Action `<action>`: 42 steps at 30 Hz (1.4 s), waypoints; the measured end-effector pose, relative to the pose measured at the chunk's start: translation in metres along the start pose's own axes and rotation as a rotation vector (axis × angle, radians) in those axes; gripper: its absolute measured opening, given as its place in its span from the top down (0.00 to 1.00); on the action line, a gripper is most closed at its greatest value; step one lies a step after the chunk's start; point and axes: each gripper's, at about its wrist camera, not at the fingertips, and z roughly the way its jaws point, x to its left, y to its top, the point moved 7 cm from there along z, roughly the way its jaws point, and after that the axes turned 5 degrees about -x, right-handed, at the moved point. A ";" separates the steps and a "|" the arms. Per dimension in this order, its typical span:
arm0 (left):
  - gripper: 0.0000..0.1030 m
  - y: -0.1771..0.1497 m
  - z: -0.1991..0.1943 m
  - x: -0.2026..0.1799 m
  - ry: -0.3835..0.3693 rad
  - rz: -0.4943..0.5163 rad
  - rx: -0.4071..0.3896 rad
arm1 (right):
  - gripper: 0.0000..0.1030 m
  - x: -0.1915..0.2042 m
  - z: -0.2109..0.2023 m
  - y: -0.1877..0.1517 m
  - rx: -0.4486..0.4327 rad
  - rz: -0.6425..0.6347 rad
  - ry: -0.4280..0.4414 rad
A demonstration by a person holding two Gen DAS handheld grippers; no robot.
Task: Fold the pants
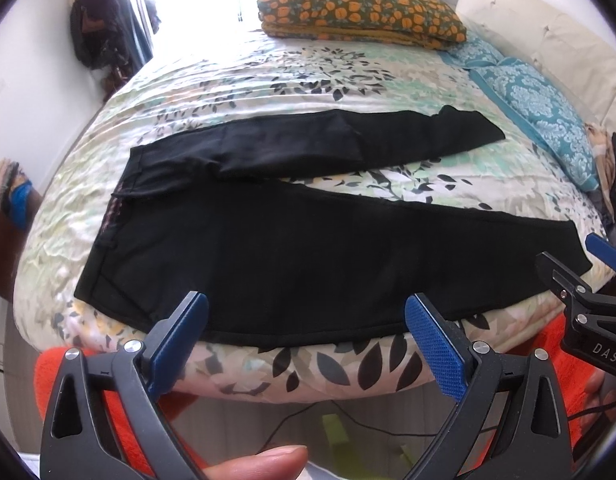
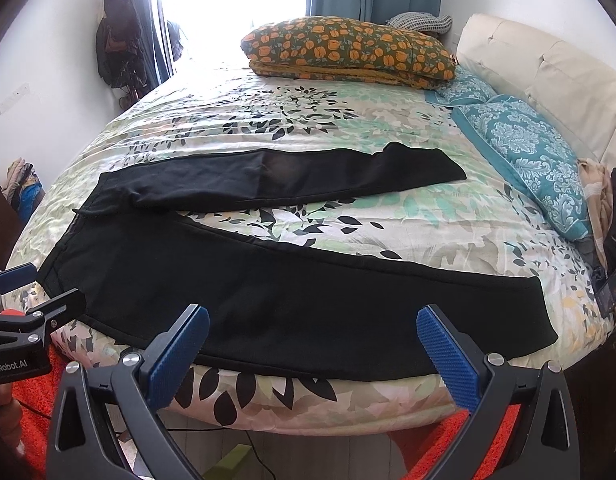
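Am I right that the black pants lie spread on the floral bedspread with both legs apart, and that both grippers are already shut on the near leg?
Not quite: the grippers hold nothing. The left gripper and right gripper are both open, each wrist view showing its blue pads spread wide before the near leg. The rest stands: the black pants lie spread on the floral bedspread, legs apart.

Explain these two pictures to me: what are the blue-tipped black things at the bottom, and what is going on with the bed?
No robot here: a person holds a hand-operated claw in each hand, with a wide-angle camera on each looking along its fingers. One picture comes from the left claw, the other from the right claw. Both are open and hold nothing. Each also shows at the edge of the other's picture. On the floral bedspread lie black pants, spread flat with the legs apart, waiting to be folded. An orange-flowered pillow and teal pillows sit further back.
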 end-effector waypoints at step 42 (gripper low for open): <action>0.03 0.062 0.092 -0.006 0.075 -0.018 0.023 | 0.00 -0.189 0.250 0.149 0.034 0.131 0.115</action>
